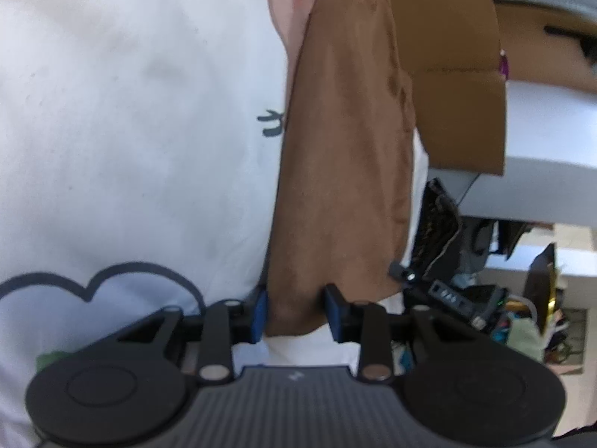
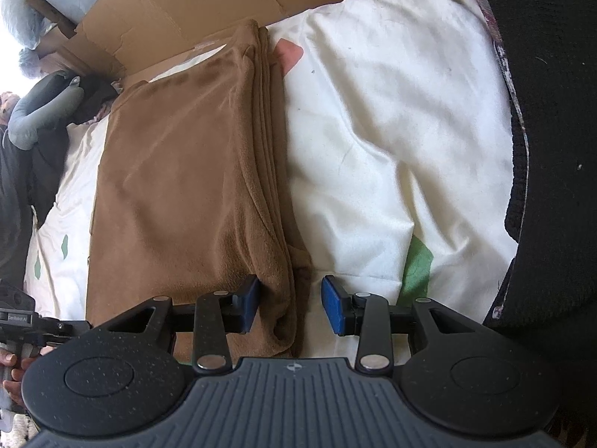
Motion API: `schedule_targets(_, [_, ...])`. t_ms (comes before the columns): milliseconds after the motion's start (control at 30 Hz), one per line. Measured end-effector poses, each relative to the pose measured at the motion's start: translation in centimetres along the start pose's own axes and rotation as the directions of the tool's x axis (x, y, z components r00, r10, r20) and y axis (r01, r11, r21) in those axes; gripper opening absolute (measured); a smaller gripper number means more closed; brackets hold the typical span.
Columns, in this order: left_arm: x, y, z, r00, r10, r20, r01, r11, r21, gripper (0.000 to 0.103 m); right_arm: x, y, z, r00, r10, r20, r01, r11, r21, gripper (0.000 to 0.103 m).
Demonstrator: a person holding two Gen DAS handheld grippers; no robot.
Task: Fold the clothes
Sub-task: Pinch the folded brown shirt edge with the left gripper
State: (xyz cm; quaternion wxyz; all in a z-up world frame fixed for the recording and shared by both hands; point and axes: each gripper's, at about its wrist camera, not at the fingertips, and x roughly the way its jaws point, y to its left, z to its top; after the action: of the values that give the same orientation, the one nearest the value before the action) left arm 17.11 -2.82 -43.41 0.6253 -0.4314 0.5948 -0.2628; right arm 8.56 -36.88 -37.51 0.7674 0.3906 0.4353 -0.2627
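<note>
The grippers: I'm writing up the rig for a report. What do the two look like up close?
Both match. The left gripper and right gripper each have a dark grey ribbed body, two round black discs, black linkage arms with silver pins and blue finger pads. A small white mark sits at the top of each ribbed body. No cables or sleeves show.

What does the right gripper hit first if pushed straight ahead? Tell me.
The right gripper would likely first meet the folded brown garment, whose stacked edge already lies between its jaws, on the white sheet; depth unclear.
</note>
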Motion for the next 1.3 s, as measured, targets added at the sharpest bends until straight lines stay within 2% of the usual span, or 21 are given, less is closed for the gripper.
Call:
schedule_targets(233, [0.9,0.5,-0.3,0.998,-0.056,0.022,0.057,0.997,-0.042,0.034,-0.4,-0.8,-0.1,0.999,0.034,0.002,-0.034,0.998,0.046,0.044])
schedule_targets(400, [1.7,0.8,-0.2,0.998,-0.055,0.018,0.055,0.998,-0.04,0.025,-0.4,-1.1,-0.2,0.999,0.042,-0.005,-0.042,0.998,0.054,0.044])
schedule_targets(433, [1.8,0.8,-0.2,0.999,-0.047,0.016,0.047,0.998,-0.037,0.023,-0.2,-1.1,-0.2,0.999,0.043,-0.006,-0.042,0.998,0.054,0.044])
schedule_targets(467, [1.8,0.8,-0.3,0.999,-0.029,0.016,0.029,0.999,-0.029,0.015,-0.1,-1.1,-0.2,0.999,0.044,-0.006,-0.044,0.998,0.055,0.044])
schedule_targets(533, [1.8,0.3,-0.5,1.0,0.007,0.027,-0.007,1.0,0.011,0.012,0.2,-1.0,-0.2,0.999,0.048,-0.003,-0.048,0.997,0.052,0.044])
schedule_targets(667, [1.3,-0.3,-0.6,0.998,0.046,0.036,-0.047,0.998,0.029,0.01,0.8,-1.0,0.1,0.998,0.064,-0.006,-0.064,0.997,0.033,0.045])
schedule_targets(800, [0.6,-0.7,-0.5,0.997,0.071,0.032,-0.072,0.996,0.045,0.01,0.9,-1.6,0.4,0.995,0.101,-0.011,-0.1,0.992,0.072,0.045])
schedule_targets(833, [0.6,-0.7,-0.4,0.997,0.075,0.032,-0.077,0.996,0.044,0.01,0.9,-1.8,0.4,0.994,0.11,-0.011,-0.109,0.991,0.078,0.044])
schedule_targets(867, [0.6,-0.8,-0.4,0.996,0.08,0.032,-0.081,0.996,0.046,0.01,0.9,-1.8,0.4,0.993,0.119,-0.013,-0.118,0.99,0.075,0.039])
schedule_targets(933, [0.0,-0.6,-0.7,0.996,0.083,0.032,-0.085,0.995,0.054,0.01,1.0,-1.9,0.4,0.989,0.149,-0.026,-0.146,0.986,0.086,0.017])
schedule_targets(1033, [-0.4,-1.0,-0.5,0.995,0.095,0.027,-0.097,0.993,0.065,0.01,0.6,-1.8,0.3,0.986,0.165,-0.033,-0.162,0.982,0.098,0.012])
schedule_targets(1300, [-2.6,-3.2,0.0,0.993,0.117,0.02,-0.118,0.988,0.095,0.009,-1.4,-0.4,0.1,0.981,0.193,-0.004,-0.191,0.975,0.117,0.008])
